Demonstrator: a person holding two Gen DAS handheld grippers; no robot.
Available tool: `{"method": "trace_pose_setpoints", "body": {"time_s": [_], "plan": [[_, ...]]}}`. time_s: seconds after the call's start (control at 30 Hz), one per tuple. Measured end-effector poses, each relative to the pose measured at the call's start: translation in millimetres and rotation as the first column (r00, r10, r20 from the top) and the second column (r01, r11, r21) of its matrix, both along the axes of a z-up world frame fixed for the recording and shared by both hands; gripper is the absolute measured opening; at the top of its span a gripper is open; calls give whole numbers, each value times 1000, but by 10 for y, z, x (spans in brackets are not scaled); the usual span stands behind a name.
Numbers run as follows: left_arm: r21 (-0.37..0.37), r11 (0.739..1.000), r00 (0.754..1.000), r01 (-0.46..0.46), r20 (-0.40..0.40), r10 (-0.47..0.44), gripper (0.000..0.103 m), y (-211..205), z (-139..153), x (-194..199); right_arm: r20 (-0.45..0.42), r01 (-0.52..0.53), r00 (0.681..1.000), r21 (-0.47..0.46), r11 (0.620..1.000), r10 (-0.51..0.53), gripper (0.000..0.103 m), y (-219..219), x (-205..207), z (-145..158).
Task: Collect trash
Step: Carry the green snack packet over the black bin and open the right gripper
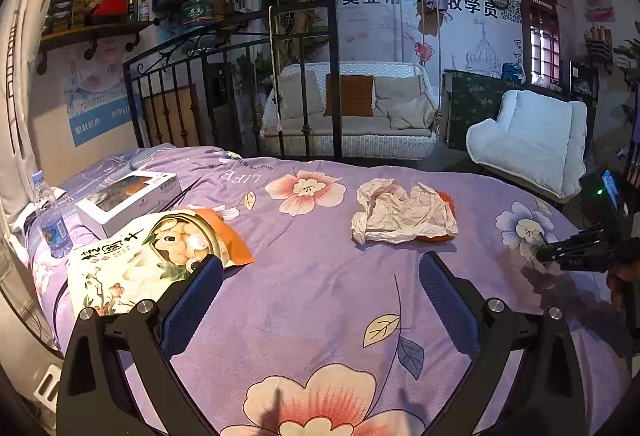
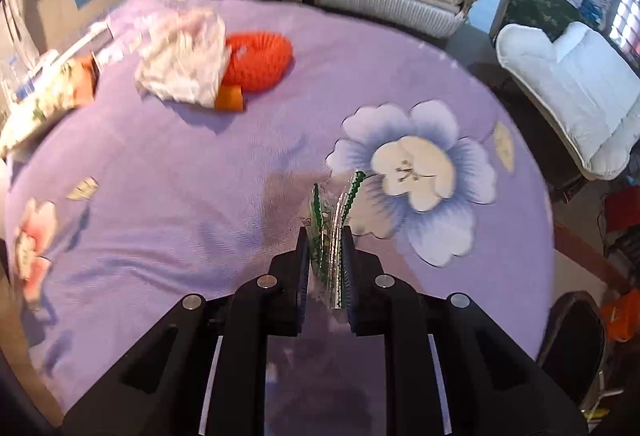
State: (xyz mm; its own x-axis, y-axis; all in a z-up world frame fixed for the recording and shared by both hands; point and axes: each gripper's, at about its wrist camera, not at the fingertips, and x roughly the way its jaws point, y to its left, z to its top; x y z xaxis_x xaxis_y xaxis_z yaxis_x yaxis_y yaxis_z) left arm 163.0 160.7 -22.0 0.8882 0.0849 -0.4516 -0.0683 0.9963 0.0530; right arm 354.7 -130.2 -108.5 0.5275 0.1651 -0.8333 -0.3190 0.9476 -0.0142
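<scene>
R gripper (image 2: pixel 326 236) has its jaws clenched on a clear green-edged wrapper (image 2: pixel 334 203), long axis along the fingers, just above the bed (image 2: pixel 200 175). Crumpled paper (image 1: pixel 402 213) lies straight ahead of L gripper (image 1: pixel 320 268), jaws released, nearer.

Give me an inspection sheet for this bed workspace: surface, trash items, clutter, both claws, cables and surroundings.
Surface: purple floral bedspread, lightly wrinkled.
Job's things: clear wrapper with green edges, pinched upright in the right claw; crumpled white paper mid-bed, lying partly over an orange honeycomb item; snack bag at the left.
Clutter: white windowed box behind the bag; water bottle standing at the bed's left edge.
Grippers: left claw open, hovering, nothing between its pads; right claw shut on the wrapper.
Cables: nothing seen on the bed.
Surroundings: black metal bed frame, wicker swing sofa, white cushioned chair, cluttered wall shelf.
</scene>
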Motion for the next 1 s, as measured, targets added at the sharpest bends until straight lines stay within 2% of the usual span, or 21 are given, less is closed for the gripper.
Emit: {"method": "trace_pose_setpoints", "body": {"time_s": [0.13, 0.27, 0.43, 0.5, 0.63, 0.67, 0.7, 0.73, 0.77, 0.8, 0.87, 0.93, 1.0], "plan": [[13, 999, 999, 30, 19, -30, 98, -162, 62, -45, 81, 73, 994, 83, 994, -79, 16, -478, -400, 370], [34, 997, 996, 75, 41, -76, 98, -401, 116, -99, 115, 225, 965, 101, 969, -236, 16, -1239, -854, 447], [43, 990, 989, 131, 57, -134, 98, -726, 160, -135, 40, 458, 887, 52, 887, -461, 16, -2245, -1269, 41], [42, 988, 986, 151, 61, -153, 98, -831, 175, -149, -17, 513, 858, 19, 858, -513, 16, -2510, -1354, -232], [49, 984, 983, 171, 59, -173, 98, -988, 198, -168, -120, 547, 833, 21, 837, -541, 17, -2748, -1389, -669], [53, 984, 983, 170, 59, -174, 98, -1014, 206, -175, -144, 554, 825, 17, 832, -546, 20, -2793, -1376, -763], [56, 984, 983, 169, 62, -172, 98, -1033, 214, -189, -174, 556, 820, 19, 831, -545, 34, -2796, -1351, -849], [57, 984, 983, 168, 62, -172, 98, -1047, 223, -201, -183, 565, 813, 13, 825, -553, 64, -2824, -1349, -906], [62, 984, 983, 166, 62, -170, 98, -1055, 226, -213, -168, 579, 804, 2, 815, -571, 76, -2849, -1361, -935], [68, 985, 984, 161, 63, -165, 98, -1062, 232, -218, -155, 596, 794, 3, 803, -588, 82, -2872, -1379, -943], [68, 986, 986, 153, 57, -157, 98, -1049, 233, -210, -158, 619, 777, 15, 786, -609, 83, -2948, -1414, -949], [65, 988, 988, 138, 57, -142, 98, -1023, 234, -205, -124, 636, 766, 5, 771, -631, 83, -2988, -1462, -898], [65, 990, 990, 128, 48, -131, 98, -996, 230, -184, -97, 656, 752, 4, 755, -652, 88, -3031, -1506, -829]]}}
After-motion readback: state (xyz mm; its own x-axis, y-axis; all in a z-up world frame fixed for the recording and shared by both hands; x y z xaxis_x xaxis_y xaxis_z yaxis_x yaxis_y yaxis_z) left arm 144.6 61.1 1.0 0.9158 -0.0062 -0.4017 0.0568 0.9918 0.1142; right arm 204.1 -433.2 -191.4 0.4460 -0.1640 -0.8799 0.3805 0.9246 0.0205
